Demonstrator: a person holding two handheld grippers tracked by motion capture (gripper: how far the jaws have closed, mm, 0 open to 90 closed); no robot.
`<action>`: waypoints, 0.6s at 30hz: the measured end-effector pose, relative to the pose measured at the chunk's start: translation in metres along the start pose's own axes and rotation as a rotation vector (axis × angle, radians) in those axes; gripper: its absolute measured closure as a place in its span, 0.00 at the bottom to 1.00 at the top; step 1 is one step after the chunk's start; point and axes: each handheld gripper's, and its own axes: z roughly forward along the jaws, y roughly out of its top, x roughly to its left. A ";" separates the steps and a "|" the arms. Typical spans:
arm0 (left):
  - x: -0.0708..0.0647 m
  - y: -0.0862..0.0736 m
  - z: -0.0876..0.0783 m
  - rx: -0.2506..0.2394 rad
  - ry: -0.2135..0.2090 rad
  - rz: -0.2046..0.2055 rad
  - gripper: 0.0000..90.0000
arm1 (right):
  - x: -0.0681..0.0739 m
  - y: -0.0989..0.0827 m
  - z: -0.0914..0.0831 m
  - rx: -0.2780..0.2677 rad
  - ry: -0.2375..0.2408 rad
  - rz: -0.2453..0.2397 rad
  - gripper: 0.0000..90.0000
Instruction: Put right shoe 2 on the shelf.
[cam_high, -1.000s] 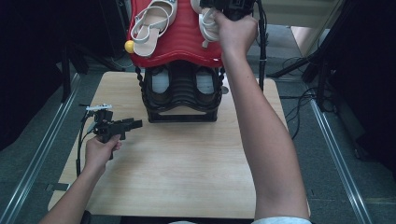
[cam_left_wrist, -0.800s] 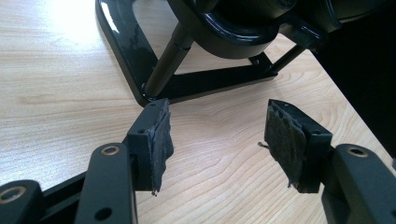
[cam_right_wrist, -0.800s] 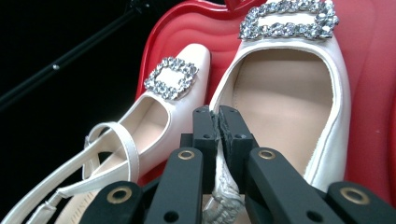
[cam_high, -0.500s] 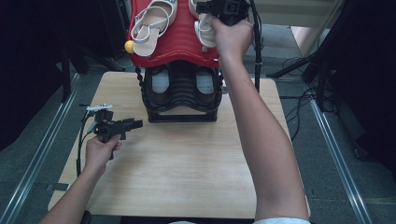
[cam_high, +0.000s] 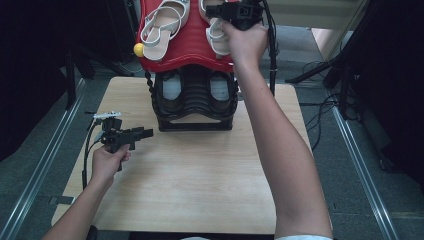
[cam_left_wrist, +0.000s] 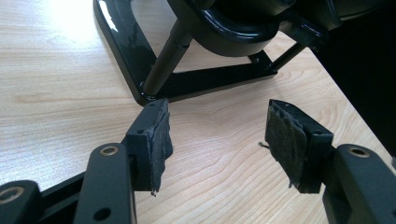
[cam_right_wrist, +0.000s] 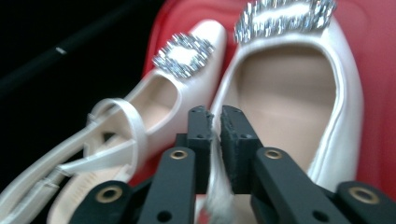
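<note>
White slingback shoe (cam_right_wrist: 299, 107) at 12 o'clock on the red rack top (cam_high: 190, 45), its side wall between the right gripper (cam_right_wrist: 214, 116) jaws.

The jaws are nearly closed and have just been opening a little; the thin satin edge sits in the narrow gap and grip looks loose. Shoe likely light, upper soft, sole stiffer, crystal buckle (cam_right_wrist: 285, 16) snag-prone and fragile; best held at the side wall or heel, not the strap. Its mate (cam_right_wrist: 154, 102) lies touching at 9 o'clock. Left gripper (cam_left_wrist: 219, 135) is wide open, empty, over the table (cam_left_wrist: 56, 70).
</note>
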 end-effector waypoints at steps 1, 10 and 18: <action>0.000 0.000 0.000 0.001 0.000 -0.001 0.45 | 0.000 0.001 -0.001 -0.014 0.012 0.004 0.87; 0.000 0.000 0.000 0.000 0.000 -0.004 0.45 | -0.002 0.007 -0.008 -0.035 0.005 -0.007 0.78; -0.001 0.000 0.001 0.003 0.008 0.020 0.46 | -0.012 0.011 -0.021 -0.070 -0.010 -0.029 0.69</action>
